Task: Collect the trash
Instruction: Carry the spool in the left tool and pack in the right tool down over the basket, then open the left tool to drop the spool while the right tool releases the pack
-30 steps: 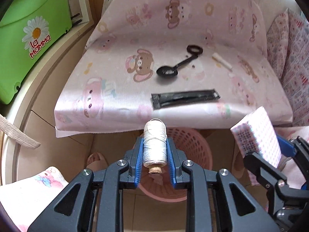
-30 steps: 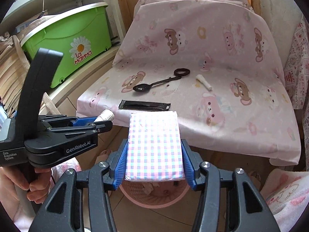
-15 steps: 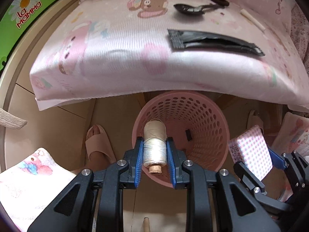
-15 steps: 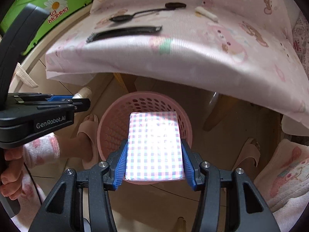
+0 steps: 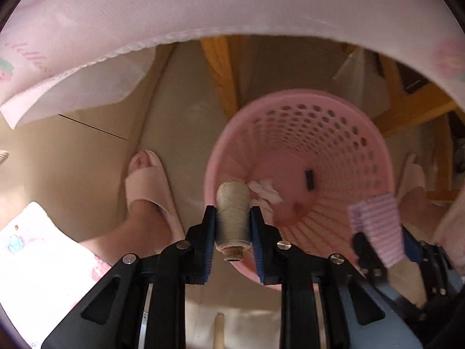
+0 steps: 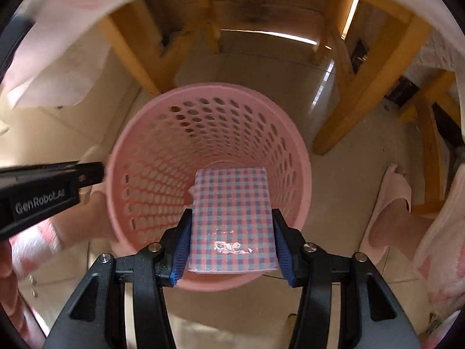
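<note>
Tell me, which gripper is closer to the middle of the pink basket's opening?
Right gripper: it holds its checked packet over the pink basket's opening. Left gripper is at the rim.

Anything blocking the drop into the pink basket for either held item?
Nothing visible. The right gripper holds the checked packet over the pink basket's open mouth. The left gripper holds the thread spool at its near rim; only crumpled paper lies inside.
</note>
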`<move>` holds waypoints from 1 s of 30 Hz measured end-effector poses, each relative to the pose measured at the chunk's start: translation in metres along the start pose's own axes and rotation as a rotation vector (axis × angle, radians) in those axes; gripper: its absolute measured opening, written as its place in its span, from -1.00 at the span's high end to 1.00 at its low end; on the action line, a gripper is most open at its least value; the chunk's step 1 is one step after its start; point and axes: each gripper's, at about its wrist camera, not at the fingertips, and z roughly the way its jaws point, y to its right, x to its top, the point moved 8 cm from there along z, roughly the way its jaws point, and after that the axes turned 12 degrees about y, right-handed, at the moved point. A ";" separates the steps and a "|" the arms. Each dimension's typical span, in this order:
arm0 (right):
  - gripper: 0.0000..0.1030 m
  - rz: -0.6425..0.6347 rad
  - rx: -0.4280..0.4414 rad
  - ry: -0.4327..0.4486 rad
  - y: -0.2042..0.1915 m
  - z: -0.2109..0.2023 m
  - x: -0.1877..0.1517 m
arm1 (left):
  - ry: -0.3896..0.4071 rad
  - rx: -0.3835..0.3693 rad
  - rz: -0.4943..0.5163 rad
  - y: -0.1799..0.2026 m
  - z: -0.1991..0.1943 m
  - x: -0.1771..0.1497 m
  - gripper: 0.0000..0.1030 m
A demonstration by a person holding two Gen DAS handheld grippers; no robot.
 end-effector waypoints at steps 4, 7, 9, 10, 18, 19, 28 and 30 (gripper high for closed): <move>-0.04 0.067 -0.012 -0.008 0.008 0.019 0.001 | 0.001 -0.038 -0.038 -0.001 0.019 0.002 0.57; -0.04 0.094 0.013 -0.002 0.009 0.030 0.003 | 0.008 -0.068 -0.040 0.004 0.033 0.001 0.57; -0.04 0.110 0.032 -0.002 0.008 0.038 0.005 | 0.011 -0.075 -0.037 0.007 0.043 0.002 0.57; -0.04 0.113 0.034 0.002 0.009 0.043 0.007 | 0.020 -0.070 -0.029 0.007 0.047 0.004 0.57; -0.04 0.179 -0.002 0.008 0.032 0.064 0.014 | 0.023 -0.072 -0.065 -0.001 0.065 0.002 0.57; -0.04 0.200 0.012 0.012 0.035 0.064 0.016 | 0.026 -0.088 -0.078 -0.001 0.065 0.002 0.57; -0.05 0.259 0.114 0.020 0.028 0.060 0.020 | 0.113 -0.195 -0.111 0.009 0.045 0.018 0.57; -0.05 0.249 0.128 0.032 0.022 0.058 0.022 | 0.125 -0.203 -0.110 0.011 0.042 0.021 0.57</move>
